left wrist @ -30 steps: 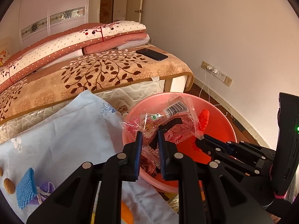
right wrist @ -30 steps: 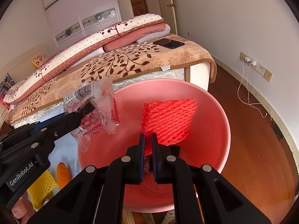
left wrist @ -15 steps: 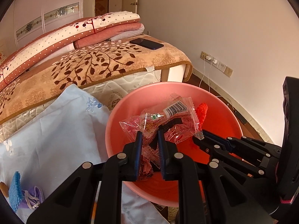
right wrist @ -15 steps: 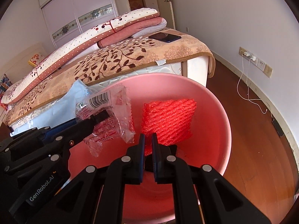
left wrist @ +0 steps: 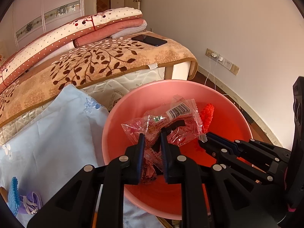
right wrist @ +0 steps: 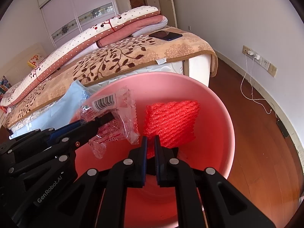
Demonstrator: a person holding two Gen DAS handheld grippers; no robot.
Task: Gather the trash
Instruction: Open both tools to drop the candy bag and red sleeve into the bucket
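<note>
Black plastic fingers of the left gripper [left wrist: 152,142] are pinched on a crumpled clear snack wrapper [left wrist: 167,123] with red print and a barcode, and they hold it over the open pink basin [left wrist: 117,117]. Beside it, the right gripper [right wrist: 150,144] has its fingers pressed together on the lower corner of a red foam net [right wrist: 171,121], which hangs inside the same basin, above the bottom. In the right wrist view the wrapper hides part of the basin's left rim, and in the left wrist view it covers most of the foam net. To the left of the basin lies a light blue cloth [left wrist: 53,133] with small embroidered flowers; on it, near the edge, are a blue knitted piece [left wrist: 13,195] and a purple thing that I cannot name. Behind stands a bed with a leaf-pattern blanket [left wrist: 91,66], folded quilts [left wrist: 79,30] and a dark phone [left wrist: 149,40]. On the far wall a charger cable [right wrist: 250,87] hangs from a socket to the wooden floor.
</note>
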